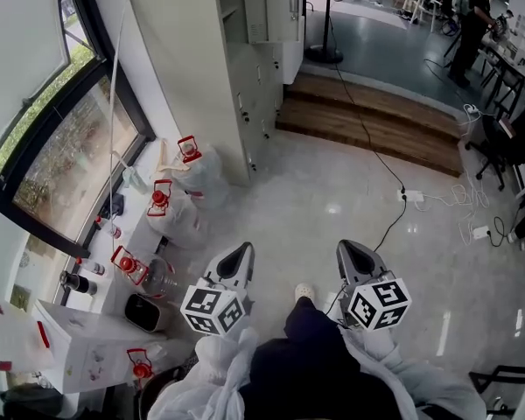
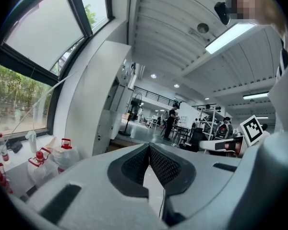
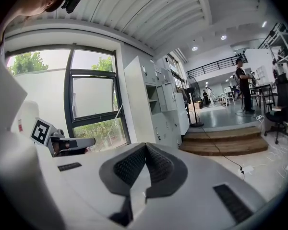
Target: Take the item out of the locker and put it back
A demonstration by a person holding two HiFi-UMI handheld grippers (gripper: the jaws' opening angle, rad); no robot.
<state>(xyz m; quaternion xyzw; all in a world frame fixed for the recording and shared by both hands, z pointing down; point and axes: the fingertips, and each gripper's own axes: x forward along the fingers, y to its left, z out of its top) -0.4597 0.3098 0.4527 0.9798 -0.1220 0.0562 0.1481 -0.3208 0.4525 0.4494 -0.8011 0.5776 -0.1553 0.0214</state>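
Observation:
The white locker bank (image 1: 255,68) stands across the floor ahead, far from both grippers. It also shows in the left gripper view (image 2: 105,114) and the right gripper view (image 3: 164,107). One upper compartment (image 3: 152,96) stands open with bare shelves; no item shows inside from here. My left gripper (image 1: 245,249) is held low in front of my body with its jaws together and nothing between them (image 2: 148,145). My right gripper (image 1: 348,247) is beside it, equally shut and empty (image 3: 145,146). Both point toward the lockers.
Several clear water jugs with red caps (image 1: 195,166) sit by the window wall on the left, with a white box (image 1: 80,350) near my feet. A wooden step (image 1: 376,122) rises behind the lockers. A power strip and cable (image 1: 410,196) lie on the floor. A person (image 1: 474,17) stands far back.

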